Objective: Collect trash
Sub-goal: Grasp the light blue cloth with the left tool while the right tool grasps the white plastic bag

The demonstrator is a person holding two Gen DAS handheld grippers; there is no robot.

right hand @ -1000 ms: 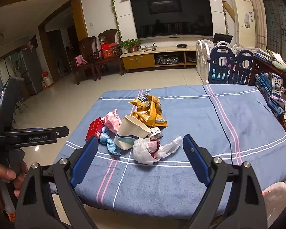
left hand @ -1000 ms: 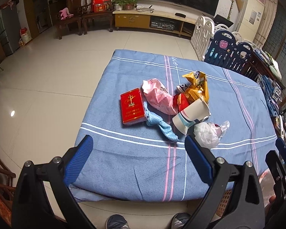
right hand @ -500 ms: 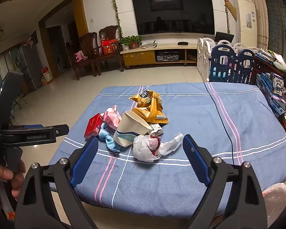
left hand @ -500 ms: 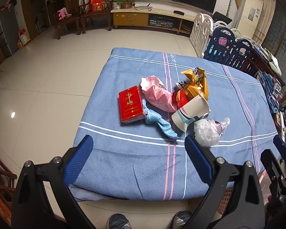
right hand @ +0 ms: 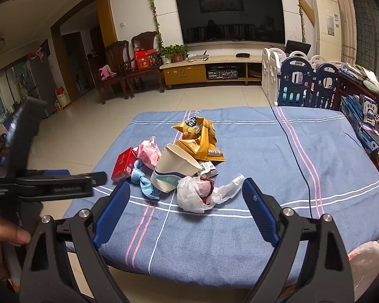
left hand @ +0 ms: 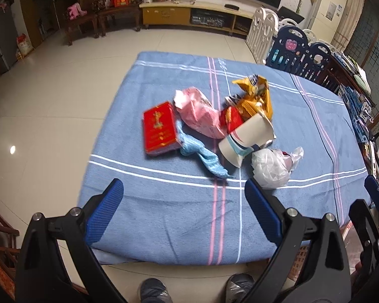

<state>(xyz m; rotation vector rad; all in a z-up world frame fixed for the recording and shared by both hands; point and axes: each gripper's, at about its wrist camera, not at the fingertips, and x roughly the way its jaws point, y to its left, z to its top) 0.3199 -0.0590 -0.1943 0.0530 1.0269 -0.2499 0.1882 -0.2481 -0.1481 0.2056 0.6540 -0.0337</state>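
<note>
A pile of trash lies mid-table on a blue striped cloth (left hand: 164, 202): a red box (left hand: 159, 128), a pink wrapper (left hand: 199, 111), a light blue rag (left hand: 202, 154), a tipped paper cup (left hand: 247, 139), a yellow snack bag (left hand: 255, 96) and a white plastic bag (left hand: 273, 166). The same pile shows in the right wrist view, with the cup (right hand: 174, 169) and the white bag (right hand: 197, 194) nearest. My left gripper (left hand: 184, 212) is open and empty over the near edge. My right gripper (right hand: 187, 209) is open and empty, just short of the white bag.
A translucent bag over a basket (right hand: 366, 260) hangs at the table's near right corner. A baby fence (right hand: 298, 80) and a cluttered shelf (right hand: 366, 116) stand to the right. Wooden chairs (right hand: 128, 68) and a TV stand (right hand: 209, 68) are far back. Tiled floor lies left.
Both grippers have moved a little forward toward the pile, so the trash looks nearer. Both stay open and empty.
</note>
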